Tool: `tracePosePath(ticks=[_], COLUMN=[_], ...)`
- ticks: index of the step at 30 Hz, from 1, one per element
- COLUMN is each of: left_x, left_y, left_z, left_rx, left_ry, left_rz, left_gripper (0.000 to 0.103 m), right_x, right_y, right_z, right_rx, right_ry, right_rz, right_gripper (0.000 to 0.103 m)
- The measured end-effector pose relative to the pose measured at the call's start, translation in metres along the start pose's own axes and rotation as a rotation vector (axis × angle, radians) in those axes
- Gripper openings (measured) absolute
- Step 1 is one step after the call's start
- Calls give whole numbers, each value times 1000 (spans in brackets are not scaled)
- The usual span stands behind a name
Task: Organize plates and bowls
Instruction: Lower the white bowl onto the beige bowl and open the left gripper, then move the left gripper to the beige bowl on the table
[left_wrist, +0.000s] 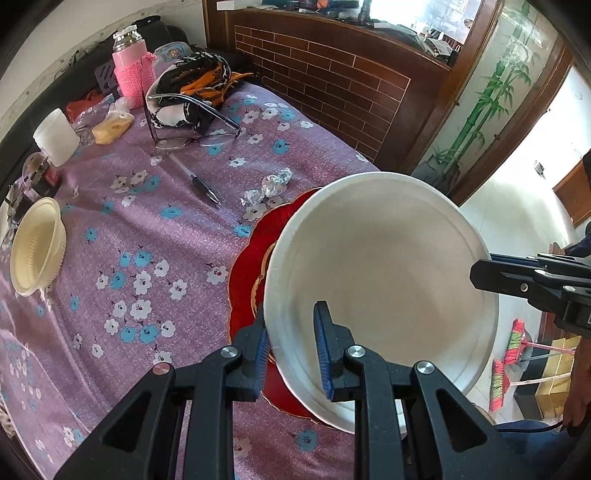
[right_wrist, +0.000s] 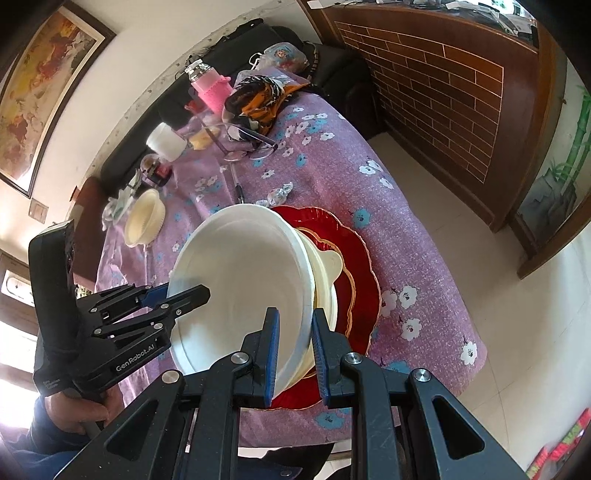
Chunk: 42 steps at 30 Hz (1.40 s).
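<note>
While both jaws pinch it, the white plate (left_wrist: 380, 280) tilts — plain, round, shallow-rimmed.

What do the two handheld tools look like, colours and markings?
Both are black, angular linkages with silver pivot bolts and blue ribbed pads. The left tool carries white "GenRobot.AI" lettering on its body and is held by a bare hand. The right tool looks the same.

Paper plate (right_wrist: 236, 280): tilted over a lidded bowl (right_wrist: 325, 273), which sits on the scalloped plate (right_wrist: 360, 258).
Stacked bowls (left_wrist: 35, 247): well left.
</note>
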<state>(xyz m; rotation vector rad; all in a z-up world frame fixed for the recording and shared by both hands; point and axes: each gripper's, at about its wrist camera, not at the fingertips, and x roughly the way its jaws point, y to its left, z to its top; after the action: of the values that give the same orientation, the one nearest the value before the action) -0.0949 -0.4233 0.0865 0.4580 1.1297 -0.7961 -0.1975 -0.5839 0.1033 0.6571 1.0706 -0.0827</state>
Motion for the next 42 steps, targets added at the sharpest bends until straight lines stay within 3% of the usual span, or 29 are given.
tracePosePath(ticks=[8, 13, 25, 42], left_x=[-1, -5, -23, -46], left_y=[0, 3, 11, 63], left_z=[1, 1, -3, -35], left_rx=[-4, -11, -35, -168], left_ry=[-10, -22, -68, -93], left_rz=[-5, -1, 18, 61], left_gripper=[24, 35, 39, 42], right_x=[1, -5, -21, -2], right_y=[-1, -3, 0, 60], right_z=[0, 1, 6, 10], right_rx=[11, 22, 34, -79], right_ry=[-5, -22, -77, -39], right_rz=[-10, -13, -18, 61], right_gripper=[21, 21, 22, 30])
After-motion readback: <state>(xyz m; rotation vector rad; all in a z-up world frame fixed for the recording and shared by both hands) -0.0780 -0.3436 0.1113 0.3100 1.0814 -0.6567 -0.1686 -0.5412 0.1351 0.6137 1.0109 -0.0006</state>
